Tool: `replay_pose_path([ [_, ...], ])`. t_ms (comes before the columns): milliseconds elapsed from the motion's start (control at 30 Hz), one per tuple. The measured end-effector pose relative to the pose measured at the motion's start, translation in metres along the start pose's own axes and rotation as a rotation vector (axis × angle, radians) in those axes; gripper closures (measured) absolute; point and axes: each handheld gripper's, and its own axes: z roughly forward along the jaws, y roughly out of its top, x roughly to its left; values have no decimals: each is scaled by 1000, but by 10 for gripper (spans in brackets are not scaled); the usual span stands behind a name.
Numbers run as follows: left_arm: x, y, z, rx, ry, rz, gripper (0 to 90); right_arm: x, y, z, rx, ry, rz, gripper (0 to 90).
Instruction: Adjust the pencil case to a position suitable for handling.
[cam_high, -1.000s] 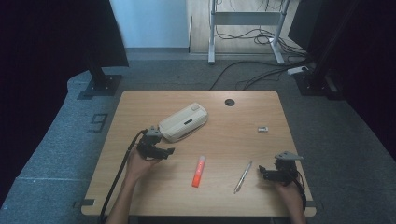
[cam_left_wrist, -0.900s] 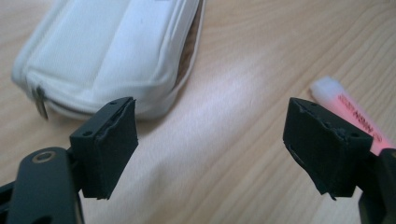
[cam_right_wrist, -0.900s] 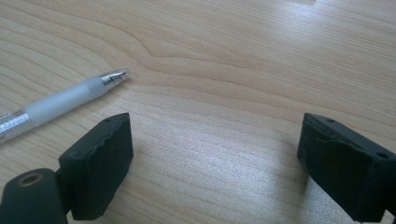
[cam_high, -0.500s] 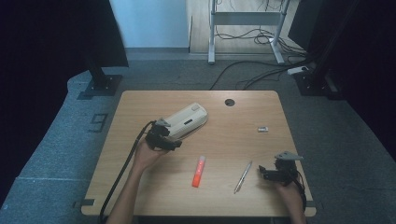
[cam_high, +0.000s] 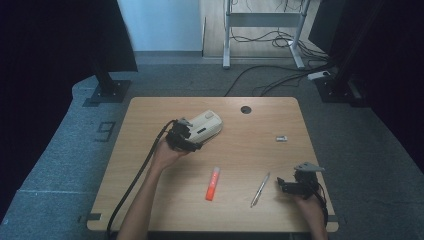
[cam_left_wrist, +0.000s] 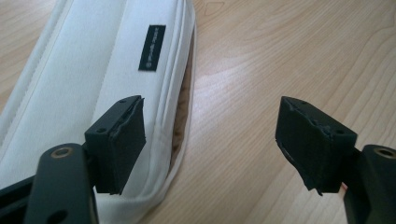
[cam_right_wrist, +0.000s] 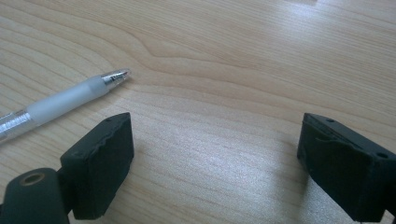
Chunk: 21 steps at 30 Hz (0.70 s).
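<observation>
On the left of the desk (cam_high: 135, 165), the left tongs (cam_high: 194, 140) sit at the near-left end of a white pencil case (cam_high: 206, 125), which lies slanted in the far-middle part of the desk; in the left gripper view the jaws have just been closing yet stand well apart, one jaw over the case's edge (cam_left_wrist: 93, 65), the other over bare wood, and nothing is pressed between them; a small black label (cam_left_wrist: 152, 47) shows on the case's top. Nearer and toward the middle lies an orange marker (cam_high: 213, 183), and just right of it a clear pen (cam_high: 260, 190), both apart from the case; a small grey object (cam_high: 282, 138) lies farther off on the right. At the near-right corner the right tongs (cam_high: 283, 184) rest low over the desk, pointing left toward the pen; in the right gripper view the jaws are wide open and hold nothing, with the pen's tip (cam_right_wrist: 114, 77) just beyond the left jaw, not touching it.
</observation>
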Motion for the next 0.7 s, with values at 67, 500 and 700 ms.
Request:
replay_pose_path([
  [67, 2, 5, 3, 11, 6, 7, 245, 0, 0, 0, 0, 0, 0, 105],
  [500, 21, 19, 23, 36, 20, -39, 251, 0, 0, 0, -2, 1, -3, 105],
  [700, 33, 15, 33, 52, 7, -53, 319, 0, 0, 0, -2, 2, -4, 105],
])
